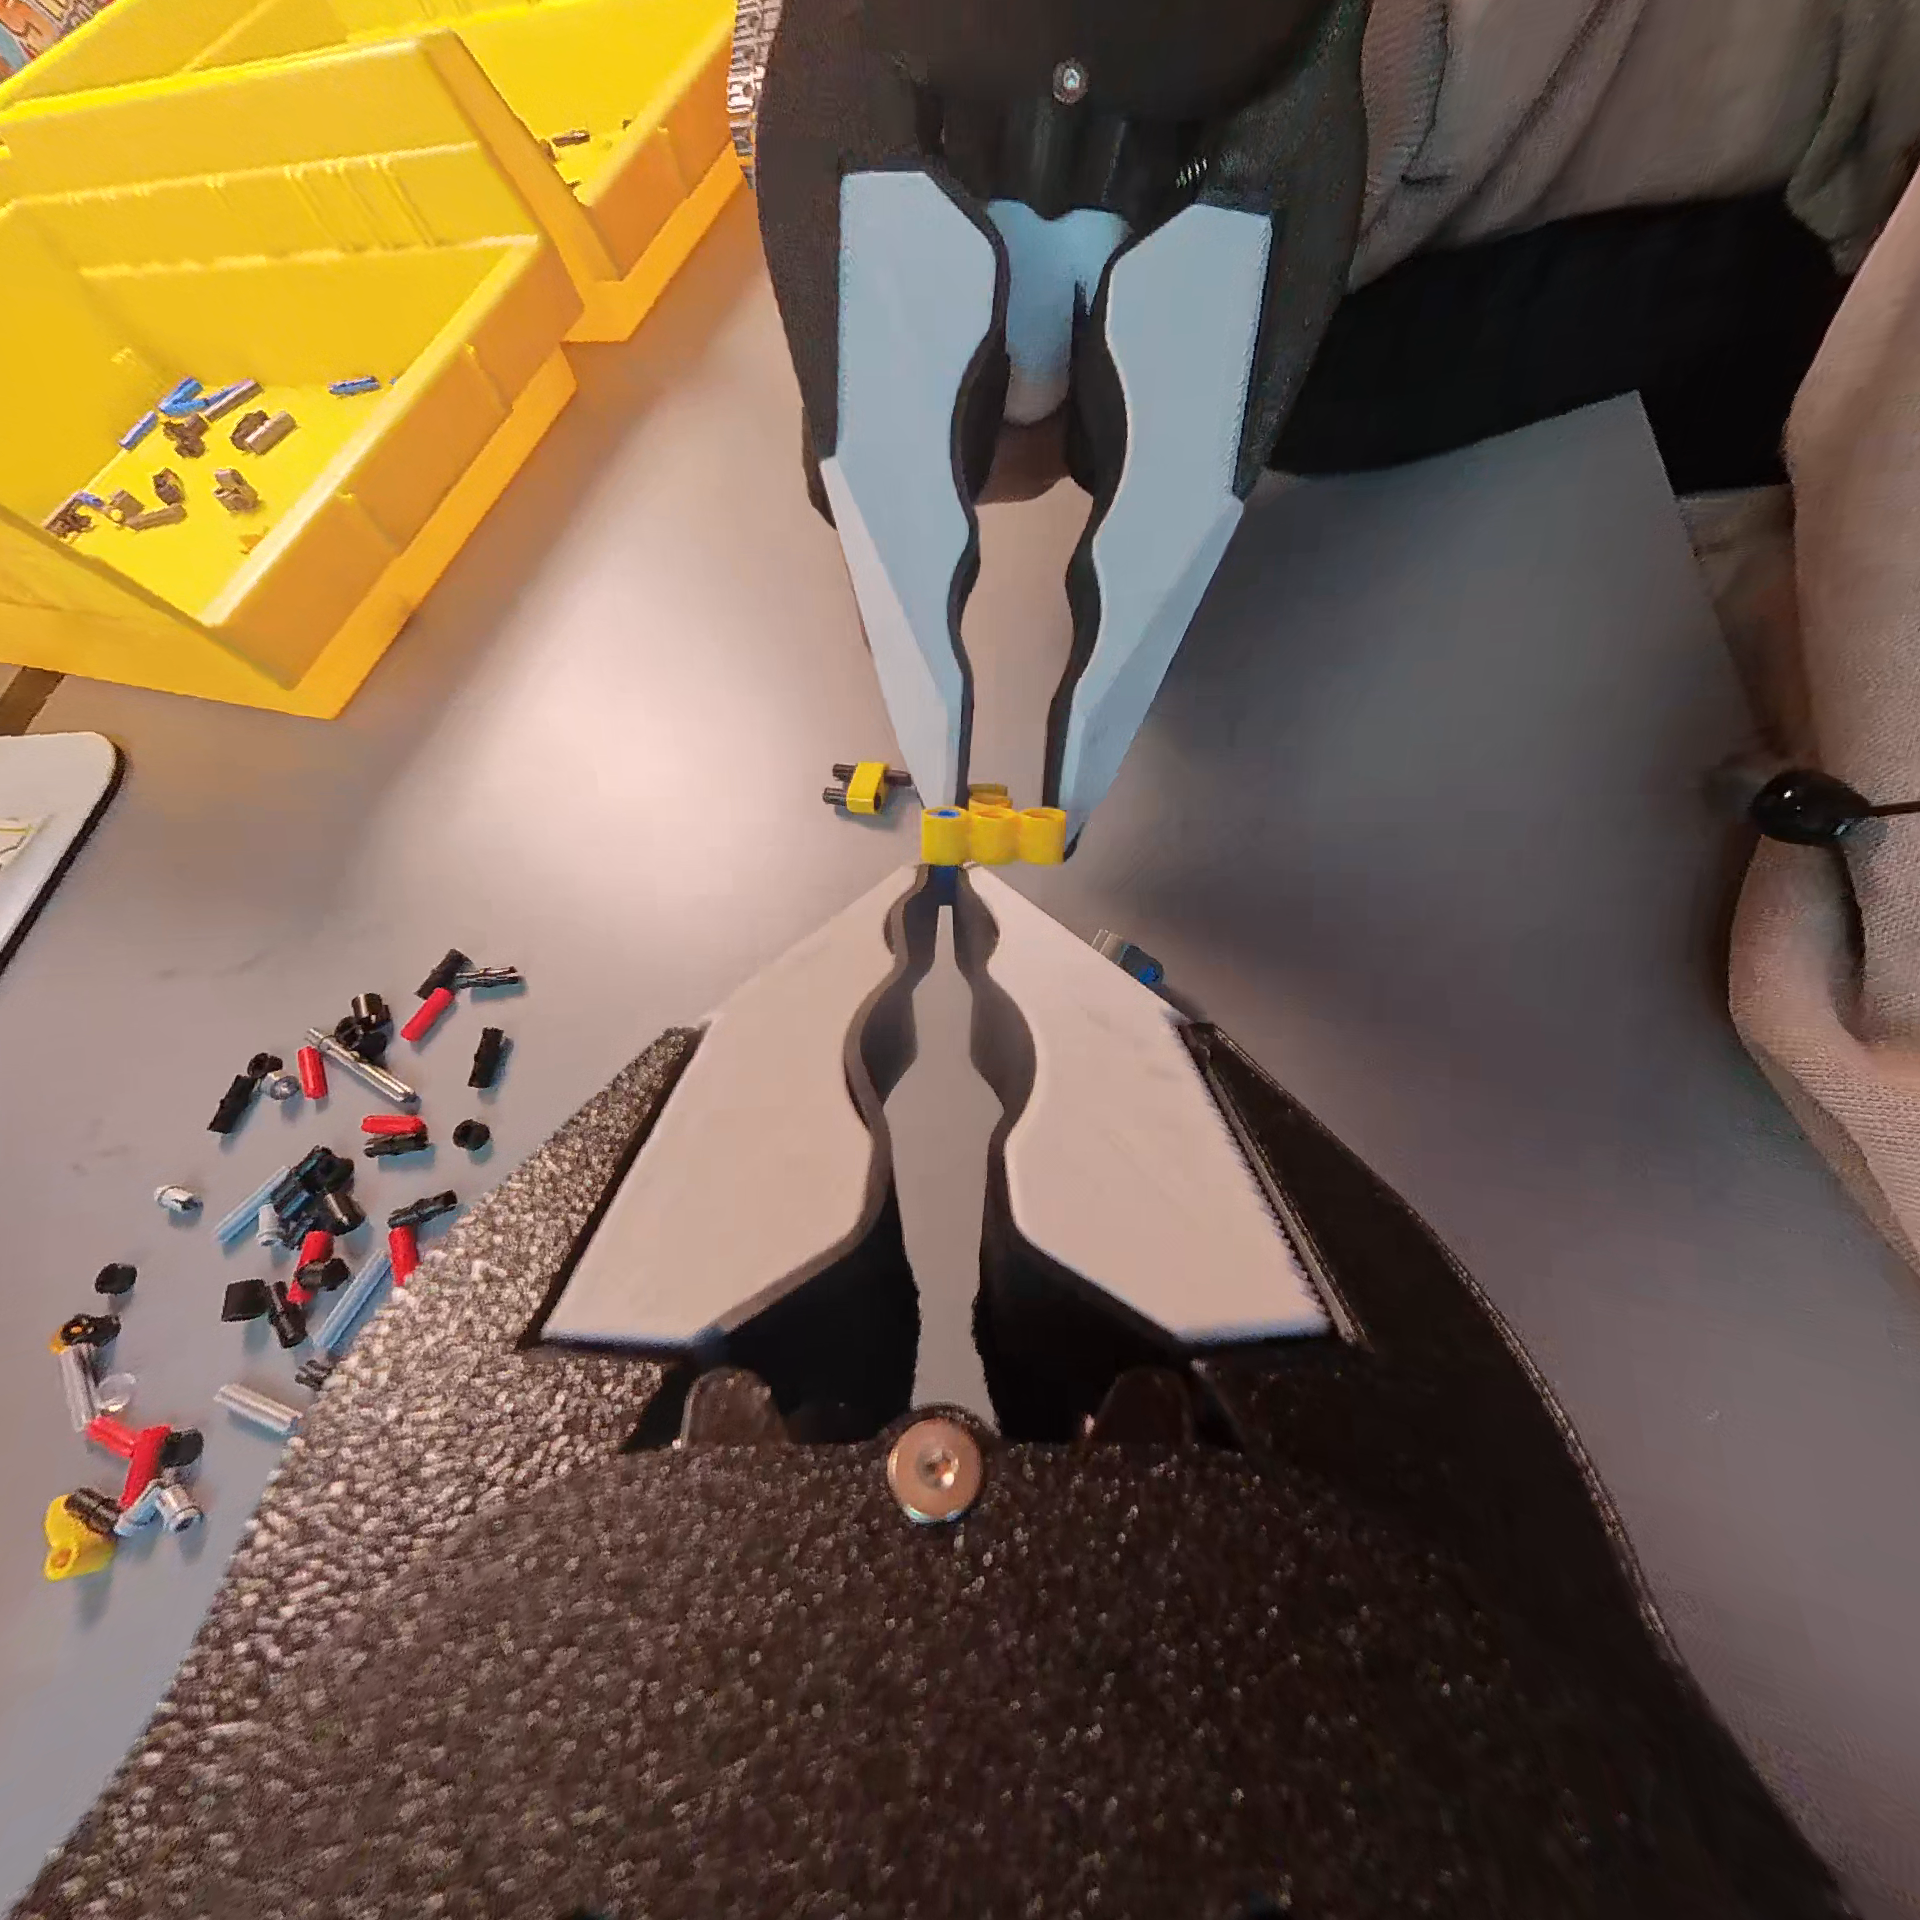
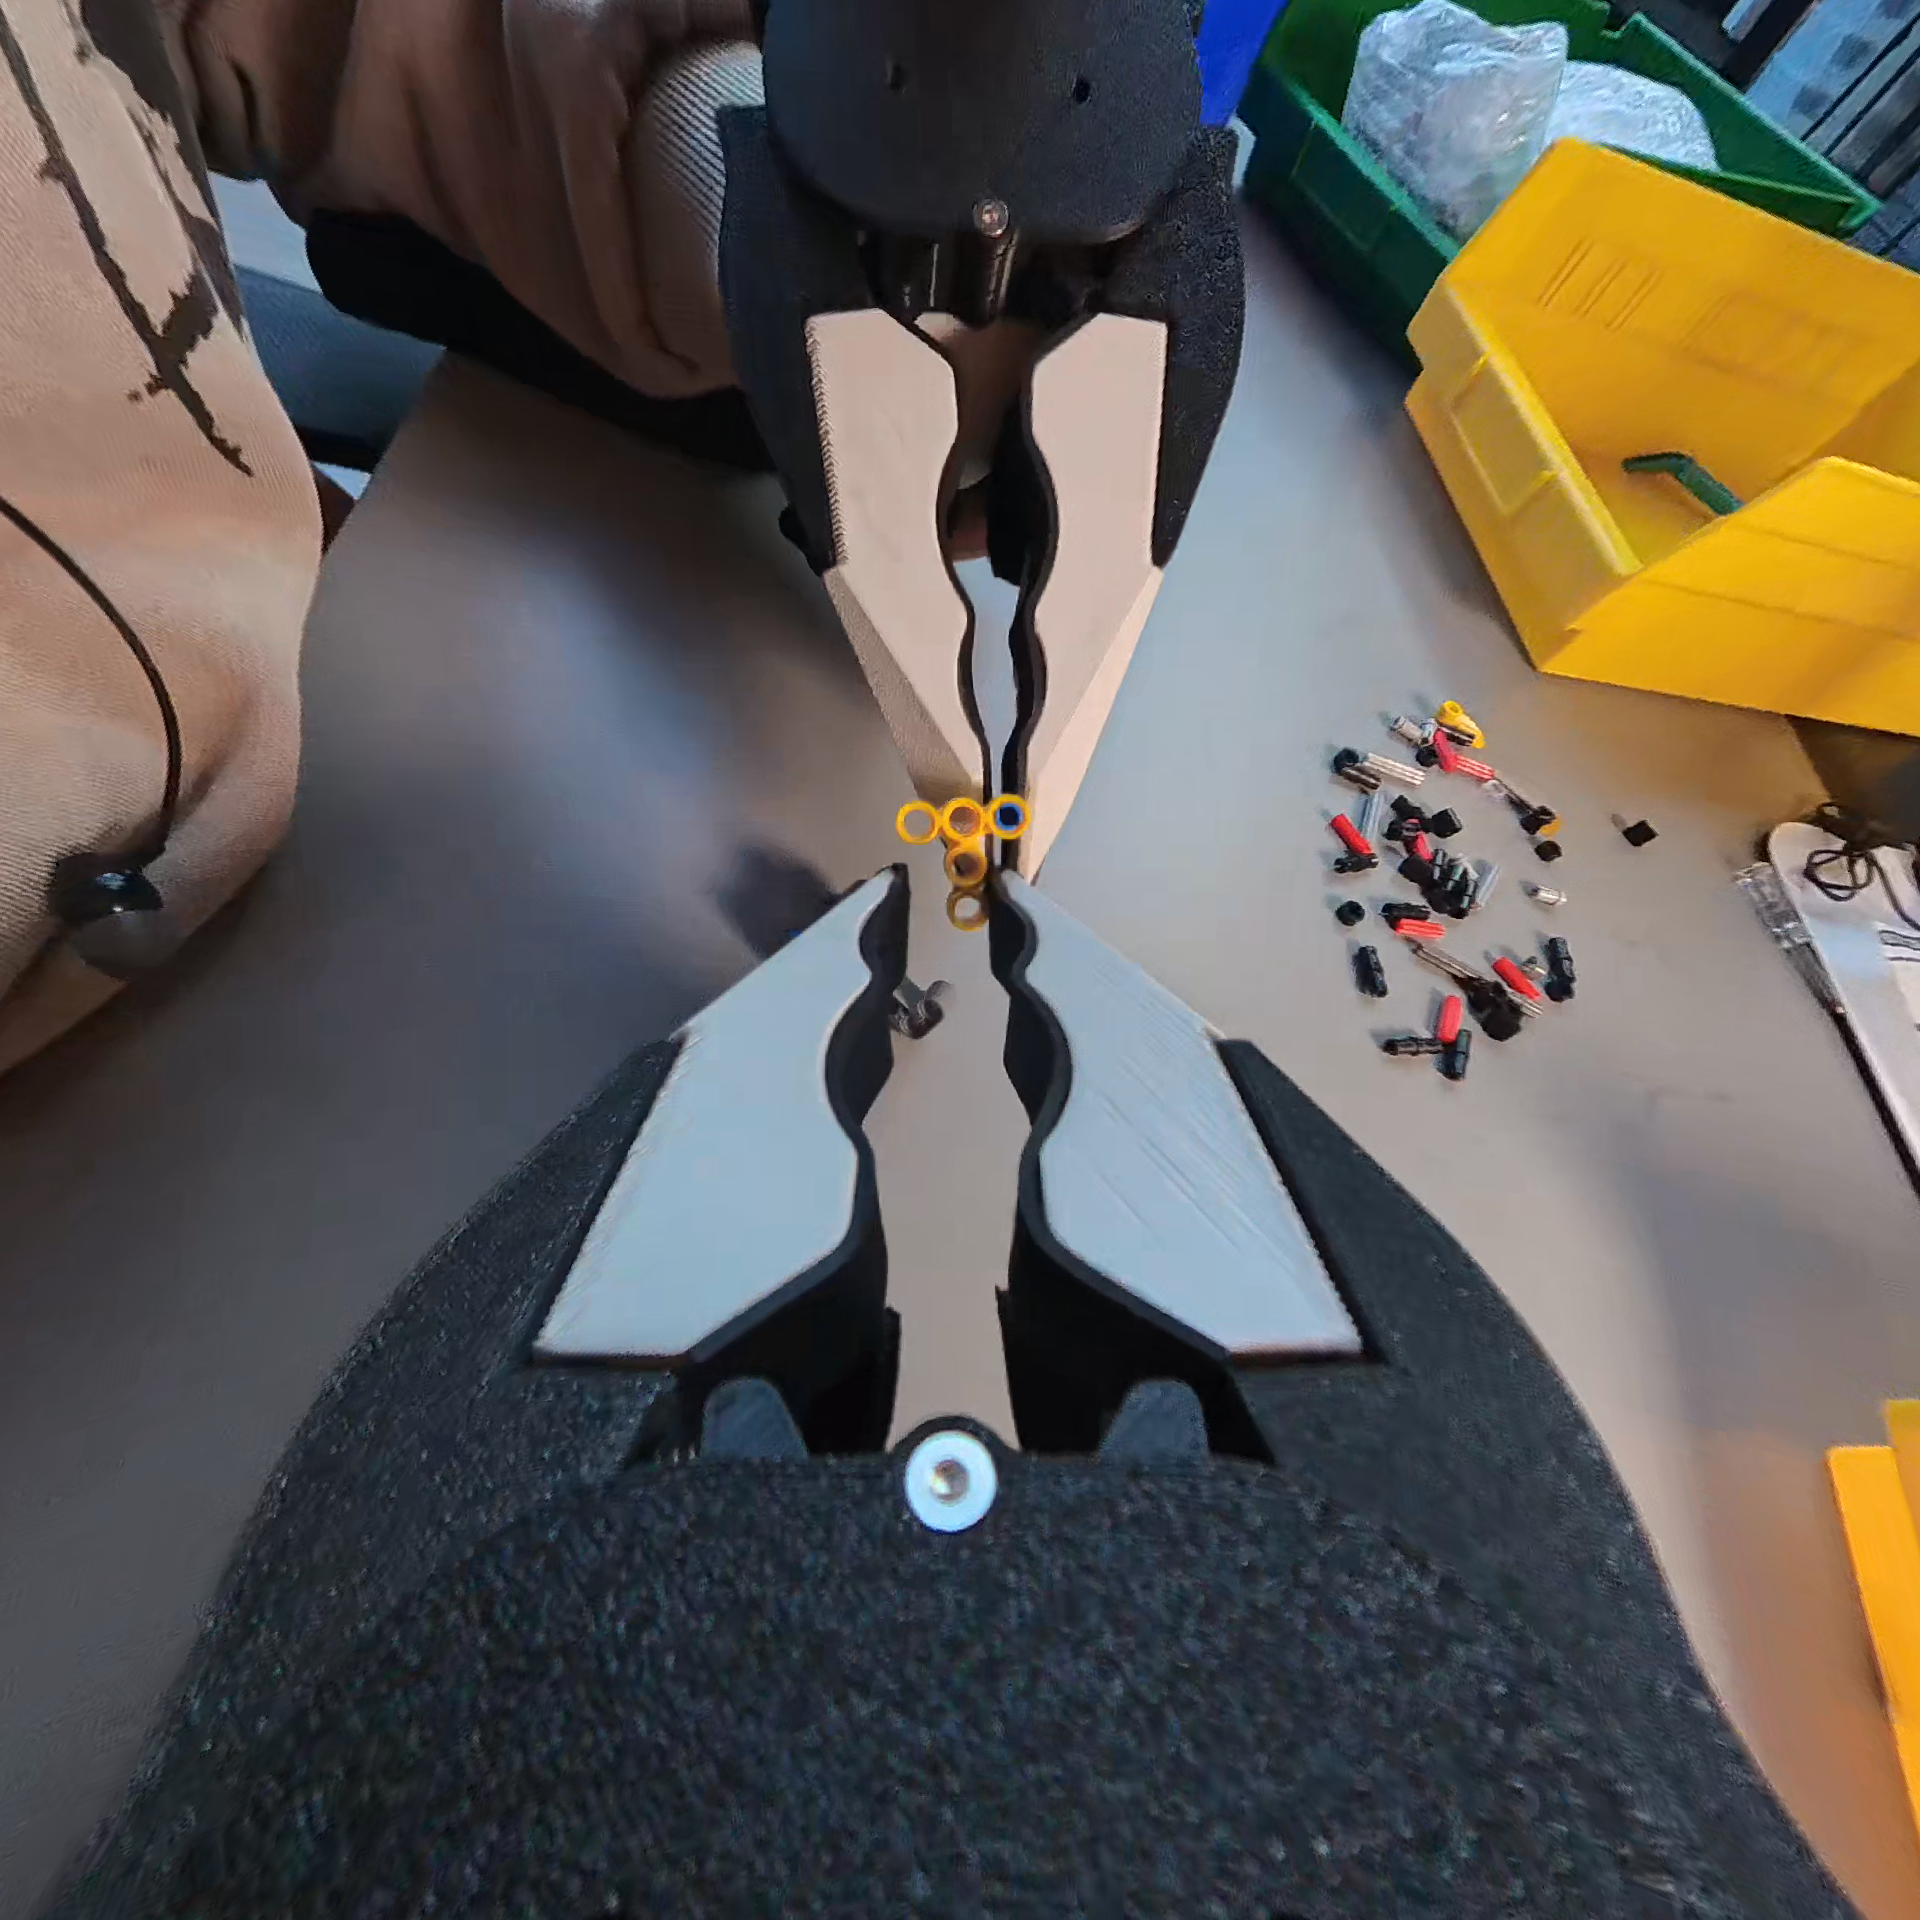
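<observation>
yellow t-shaped beam pinched at its stem by right gripper; left gripper clamps a blue pin at an end hole; keep axes aligned.

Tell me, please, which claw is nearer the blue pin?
Left. The left claw pinches the blue pin; the right claw straddles the yellow beam it plugs into.

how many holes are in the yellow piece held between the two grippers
5: three in a row across the yellow piece, the rightmost plugged by a blue pin, and two down its stem between the right gripper's jaws. None seems hidden.
</observation>
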Action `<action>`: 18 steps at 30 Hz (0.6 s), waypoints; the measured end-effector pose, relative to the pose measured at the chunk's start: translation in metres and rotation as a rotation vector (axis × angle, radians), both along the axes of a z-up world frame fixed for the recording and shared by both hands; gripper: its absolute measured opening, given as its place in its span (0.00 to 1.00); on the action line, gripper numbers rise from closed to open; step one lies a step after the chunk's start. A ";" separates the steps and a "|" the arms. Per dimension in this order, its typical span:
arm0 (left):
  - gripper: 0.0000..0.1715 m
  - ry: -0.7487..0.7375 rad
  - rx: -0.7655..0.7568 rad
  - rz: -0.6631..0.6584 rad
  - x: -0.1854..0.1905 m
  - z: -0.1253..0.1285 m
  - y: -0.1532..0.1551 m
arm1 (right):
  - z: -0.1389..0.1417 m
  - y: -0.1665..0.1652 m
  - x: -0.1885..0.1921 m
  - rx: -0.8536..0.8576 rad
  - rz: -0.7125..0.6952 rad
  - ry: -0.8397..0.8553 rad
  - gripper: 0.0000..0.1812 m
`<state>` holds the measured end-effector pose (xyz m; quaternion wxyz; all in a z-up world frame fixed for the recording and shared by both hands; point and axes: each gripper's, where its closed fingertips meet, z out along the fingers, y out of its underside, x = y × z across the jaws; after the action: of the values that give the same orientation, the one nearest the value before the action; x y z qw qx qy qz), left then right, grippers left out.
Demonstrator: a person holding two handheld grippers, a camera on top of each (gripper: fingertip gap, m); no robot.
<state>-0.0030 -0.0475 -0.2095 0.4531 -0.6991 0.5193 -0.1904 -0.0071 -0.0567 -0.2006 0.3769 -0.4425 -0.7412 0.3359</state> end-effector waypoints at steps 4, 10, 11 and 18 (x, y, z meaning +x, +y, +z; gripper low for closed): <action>0.01 0.086 0.027 0.004 0.000 -0.010 -0.001 | -0.010 0.000 -0.002 0.078 0.009 -0.059 0.03; 0.02 0.167 0.037 0.015 -0.003 -0.026 0.000 | -0.027 0.003 -0.004 0.184 0.004 -0.132 0.02; 0.06 0.164 0.024 0.007 -0.002 -0.026 -0.002 | -0.031 0.005 -0.003 0.199 0.004 -0.149 0.02; 0.02 0.142 0.022 0.010 -0.005 -0.019 0.000 | -0.028 0.007 -0.002 0.241 0.003 -0.130 0.02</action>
<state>-0.0076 -0.0474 -0.2284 0.4235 -0.7086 0.5487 -0.1324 -0.0089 -0.0501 -0.2288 0.3780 -0.4139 -0.7995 0.2158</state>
